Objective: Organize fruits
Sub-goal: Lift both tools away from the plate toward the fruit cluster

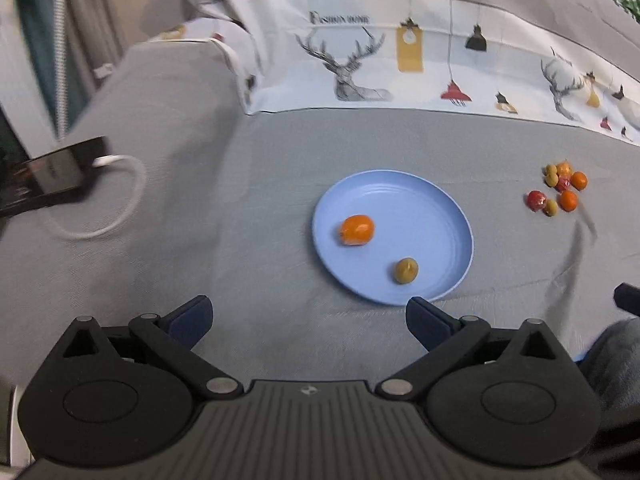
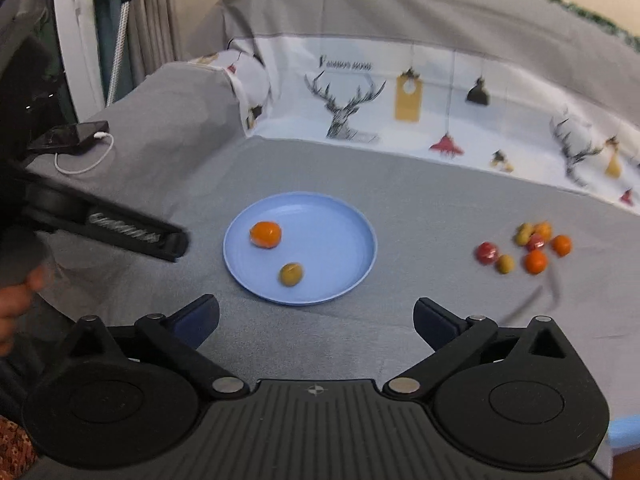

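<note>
Left gripper wide, holds nothing | right gripper wide, holds nothing | blue plate near middle: one orange fruit, one green fruit | fruit pile far right waits | just begun

blue plate w/ orange fruit & green fruit.

A bed covered with a gray sheet carries everything. Near its middle lies a blue plate. To the right, well apart from the plate, a loose cluster of small orange, red and yellow-green fruits rests directly on the sheet. At the far left a black phone lies with a white cable looped beside it.
</note>
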Tool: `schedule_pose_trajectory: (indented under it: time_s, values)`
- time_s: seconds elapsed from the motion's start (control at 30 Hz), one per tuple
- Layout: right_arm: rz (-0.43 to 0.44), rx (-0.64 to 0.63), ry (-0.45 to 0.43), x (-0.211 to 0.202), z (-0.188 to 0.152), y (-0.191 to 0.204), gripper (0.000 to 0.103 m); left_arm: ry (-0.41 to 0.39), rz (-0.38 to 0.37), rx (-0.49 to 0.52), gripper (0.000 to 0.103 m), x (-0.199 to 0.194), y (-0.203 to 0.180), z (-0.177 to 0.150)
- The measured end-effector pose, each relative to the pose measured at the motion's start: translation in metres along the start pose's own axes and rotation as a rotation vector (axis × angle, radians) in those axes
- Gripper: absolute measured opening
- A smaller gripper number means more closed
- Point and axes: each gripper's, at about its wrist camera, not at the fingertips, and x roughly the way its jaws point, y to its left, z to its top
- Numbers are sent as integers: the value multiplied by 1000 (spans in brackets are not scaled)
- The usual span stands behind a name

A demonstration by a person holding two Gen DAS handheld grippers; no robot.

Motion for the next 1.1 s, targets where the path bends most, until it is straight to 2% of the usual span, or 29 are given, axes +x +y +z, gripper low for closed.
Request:
schedule_pose_trajectory:
  time_s: [0.1, 0.23, 0.37, 0.5, 0.7, 1.1]
  values:
    - [-47, -5, -39, -22, 1, 3, 102, -27, -17, -3, 103, -25, 3, -2]
    - [-77, 0, -145, -59, -2, 3, 102, -124, -28, 3, 103, -58, 1, -3]
    - [-88, -11, -196, -82, -7, 9, 102, -143, -62, -15, 103, -79, -4, -14]
    - [-84, -38, -220, -90, -12, 17, 102, -166, -43, 19, 103, -93, -6, -26]
    - [-83, -56, -262, -105, -16, 22, 102, -188, -47, -9, 103, -108, -2, -33]
    - [-73, -36, -285, -115, -21, 18, 102, -211, -46, 20, 103, -119, -14, -39]
